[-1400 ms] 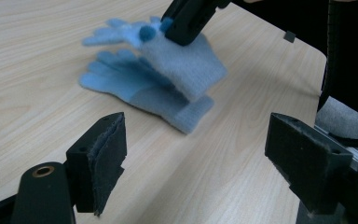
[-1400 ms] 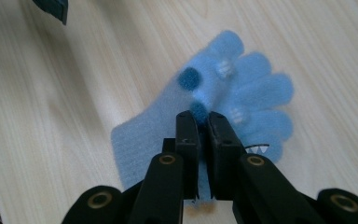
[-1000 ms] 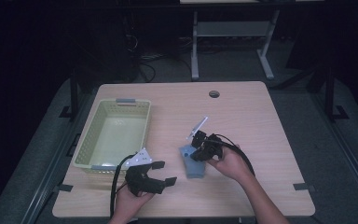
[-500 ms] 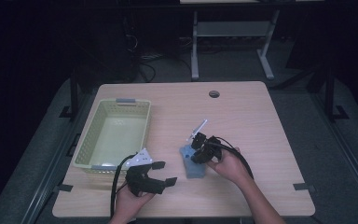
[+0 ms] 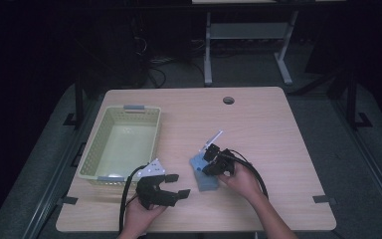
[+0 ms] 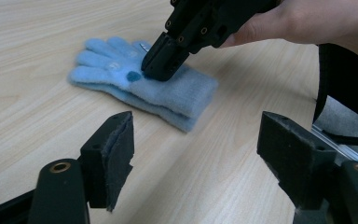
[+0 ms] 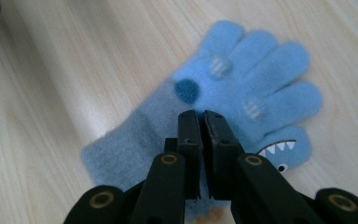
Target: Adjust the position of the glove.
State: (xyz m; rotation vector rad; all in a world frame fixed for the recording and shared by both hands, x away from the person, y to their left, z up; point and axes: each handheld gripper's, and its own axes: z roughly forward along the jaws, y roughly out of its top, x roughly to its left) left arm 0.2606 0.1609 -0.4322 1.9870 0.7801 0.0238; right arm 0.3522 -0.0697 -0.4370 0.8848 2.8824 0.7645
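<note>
A light blue glove [image 5: 202, 172] lies flat on the wooden table [image 5: 278, 129], near the front edge and a little right of the middle. Its wide grey-blue cuff points toward the person and its fingertips point away. The right gripper view shows a dark blue dot, two pale patches and a small toothy face on the thumb.

The right gripper [image 5: 212, 160] comes down on the glove from the right, and its fingers [image 7: 189, 135] have just been closing. They are now clenched together on the knit around the middle of the glove, near the dark dot, pinching a bit of the fabric between them. The left gripper view shows the same tips pressed into the glove [image 6: 140, 86], which lies flat on the table.

The left gripper [image 5: 178, 185] rests at the near left of the table, well apart from the glove. Its fingers [image 6: 114, 156] have just been closing a little, yet they stand released and wide, with nothing between them.

A pale green basket [image 5: 144, 113] sits at the left of the table, beyond the left gripper
</note>
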